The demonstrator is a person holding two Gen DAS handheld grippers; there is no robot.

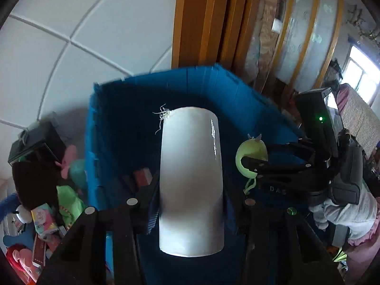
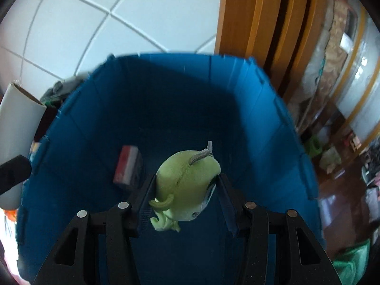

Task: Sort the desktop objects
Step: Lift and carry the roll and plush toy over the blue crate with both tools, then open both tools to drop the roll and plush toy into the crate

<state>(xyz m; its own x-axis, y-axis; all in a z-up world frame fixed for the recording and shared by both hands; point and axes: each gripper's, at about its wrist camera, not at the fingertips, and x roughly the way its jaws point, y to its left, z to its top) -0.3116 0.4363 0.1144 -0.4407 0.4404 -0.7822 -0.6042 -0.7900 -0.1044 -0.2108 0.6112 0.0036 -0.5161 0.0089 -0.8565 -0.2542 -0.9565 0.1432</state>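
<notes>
My left gripper (image 1: 192, 186) is shut on a white roll (image 1: 190, 142), which stands upright between its fingers above a deep blue bin (image 1: 114, 123). The right wrist view catches that white roll (image 2: 19, 123) at its left edge. My right gripper (image 2: 186, 184) is shut on a small light-green plush toy (image 2: 187, 173) with a metal clasp, held over the blue bin (image 2: 166, 99). In the left wrist view the right gripper (image 1: 251, 168) and the plush toy (image 1: 249, 152) hang beside the roll, to its right. A red and white box (image 2: 127, 166) lies on the bin's bottom.
A heap of plush toys and packets (image 1: 47, 209) lies left of the bin, with a black box (image 1: 33, 142) behind it. White tiles (image 1: 71, 35) and a wooden door frame (image 1: 204, 19) stand beyond the bin. A person's gloved hand (image 1: 344, 209) holds the right gripper.
</notes>
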